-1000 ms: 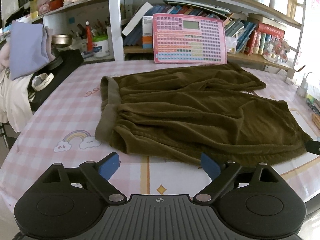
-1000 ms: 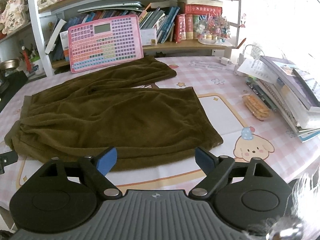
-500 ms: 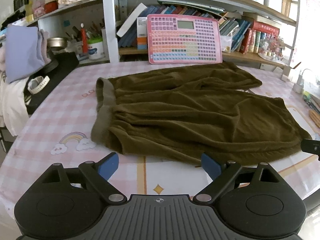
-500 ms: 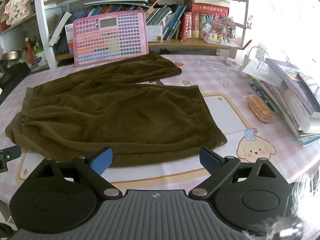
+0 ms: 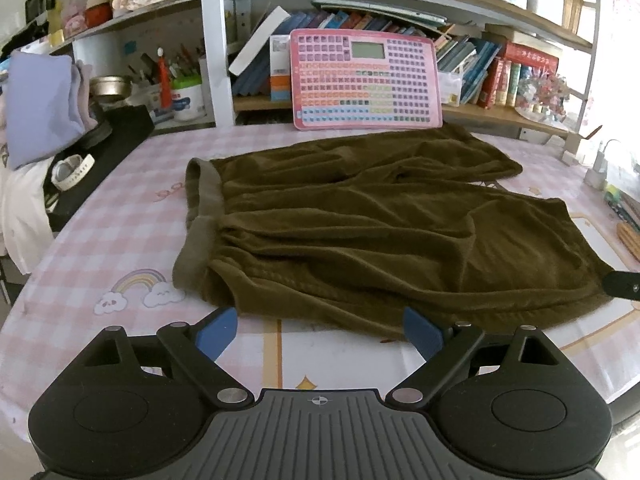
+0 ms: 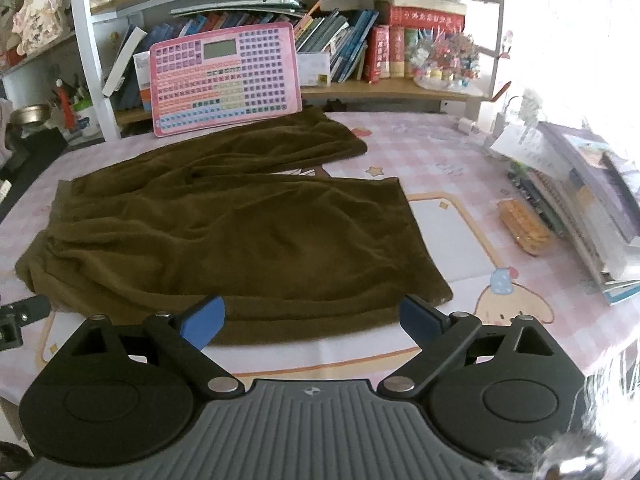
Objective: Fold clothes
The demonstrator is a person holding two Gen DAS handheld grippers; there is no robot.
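Note:
Dark olive-brown shorts [image 5: 372, 224] lie spread flat on the pink checked tablecloth [image 5: 112, 232], waistband at the left, two legs toward the right. The shorts also show in the right wrist view [image 6: 232, 232]. My left gripper [image 5: 320, 330] is open and empty, just in front of the near hem close to the waistband. My right gripper [image 6: 312, 318] is open and empty, at the near hem of the front leg. A part of the right gripper shows at the right edge of the left wrist view [image 5: 622, 285].
A pink keyboard toy [image 5: 366, 80] leans against the bookshelf behind the shorts. Stacked books [image 6: 592, 200] and a snack packet [image 6: 524, 226] lie at the right. A black box with a watch [image 5: 74, 168] and piled clothes [image 5: 40, 108] sit at the left.
Both grippers have shifted slightly, so the shorts sit a little differently in each view. The shorts have not moved and both grippers stay open.

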